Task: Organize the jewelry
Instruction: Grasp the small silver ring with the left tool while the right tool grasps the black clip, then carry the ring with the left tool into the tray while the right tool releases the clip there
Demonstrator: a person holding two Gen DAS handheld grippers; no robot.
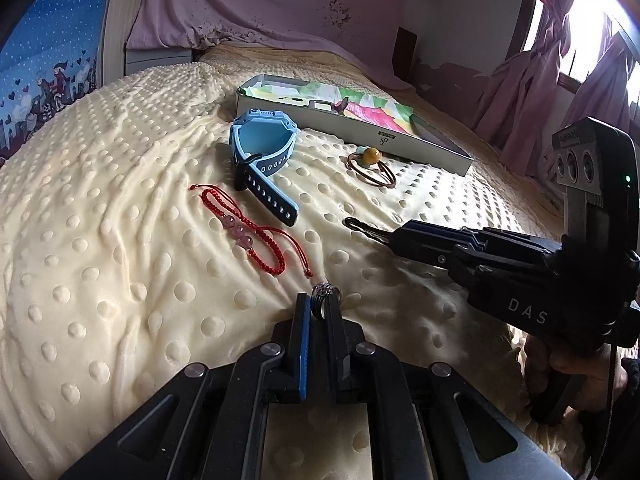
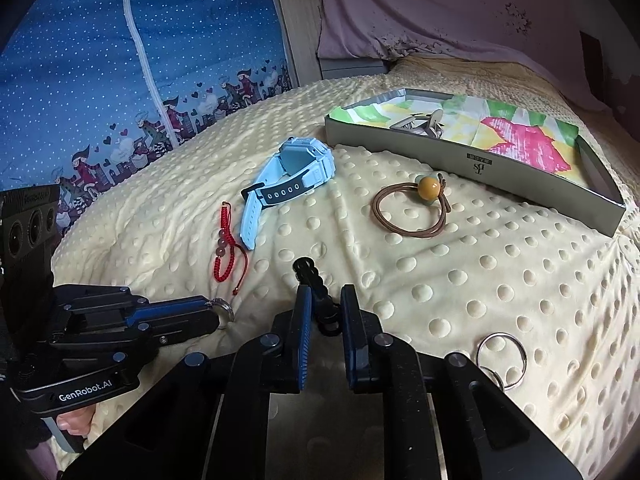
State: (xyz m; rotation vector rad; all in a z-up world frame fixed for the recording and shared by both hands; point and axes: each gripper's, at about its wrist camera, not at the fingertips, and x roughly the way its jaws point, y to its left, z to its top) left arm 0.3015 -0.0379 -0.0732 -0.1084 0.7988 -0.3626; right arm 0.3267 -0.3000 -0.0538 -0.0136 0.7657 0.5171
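My left gripper (image 1: 319,307) is shut on a silver ring (image 1: 325,296), low over the cream dotted blanket; the ring also shows in the right wrist view (image 2: 224,309). My right gripper (image 2: 325,305) is closed on a black beaded bracelet (image 2: 314,284), whose end sticks out past the fingertips (image 1: 360,226). A red cord bracelet (image 1: 244,236) with pink beads, a blue watch (image 1: 264,152) and a brown cord with a yellow bead (image 1: 372,166) lie on the blanket. A grey box (image 1: 360,128) lined with coloured paper holds a small metal piece.
Two silver hoops (image 2: 500,354) lie on the blanket at my right gripper's right side. A blue patterned curtain (image 2: 120,80) hangs at the left. Pink fabric (image 1: 248,0) covers the head of the bed. Pink curtains (image 1: 552,80) hang by a window at the right.
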